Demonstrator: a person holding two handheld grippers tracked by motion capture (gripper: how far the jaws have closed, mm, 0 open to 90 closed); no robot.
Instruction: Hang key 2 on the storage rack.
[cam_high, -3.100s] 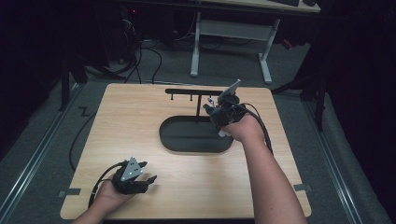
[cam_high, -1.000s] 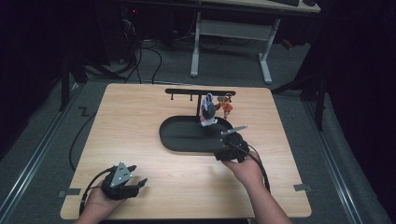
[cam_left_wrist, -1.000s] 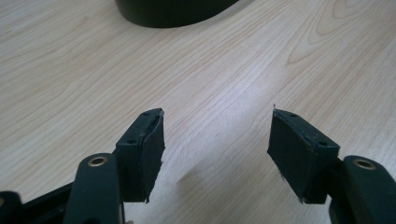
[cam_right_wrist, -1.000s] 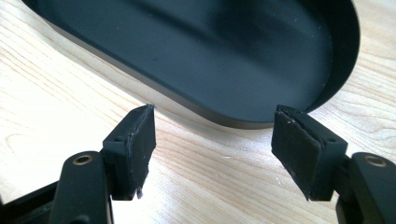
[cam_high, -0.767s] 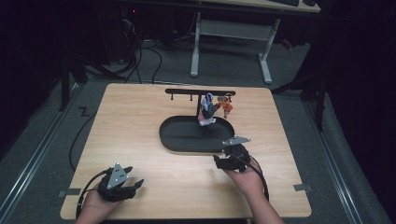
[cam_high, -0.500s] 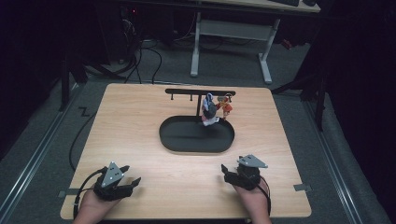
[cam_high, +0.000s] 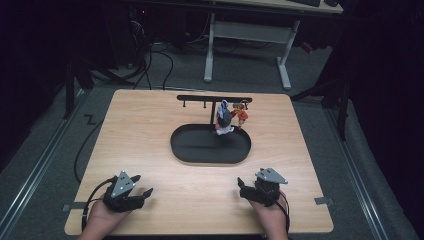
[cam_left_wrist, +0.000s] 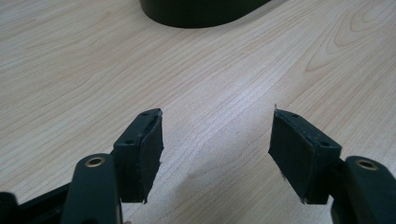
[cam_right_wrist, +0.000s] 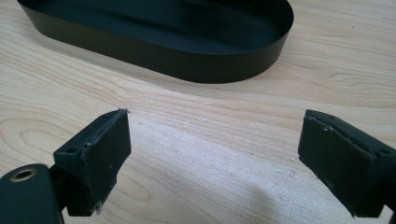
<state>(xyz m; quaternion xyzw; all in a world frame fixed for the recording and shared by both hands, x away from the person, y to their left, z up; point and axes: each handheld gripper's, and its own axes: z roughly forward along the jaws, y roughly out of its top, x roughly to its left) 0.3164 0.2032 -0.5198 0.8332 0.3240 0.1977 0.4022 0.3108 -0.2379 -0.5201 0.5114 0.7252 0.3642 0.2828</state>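
Both tongs, left and right, are being rested spread and empty at the worktop's near edge, the right's jaws having just been opening, while the small figures are hanging from the rack above the black tray; hanging is being judged finished, with nothing beyond staying clear being called for next.

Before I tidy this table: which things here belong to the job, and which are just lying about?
Part of the job:
- small toy figures hanging on the black rack
- black oval tray

Just about:
- white desk frame behind the table
- floor cables
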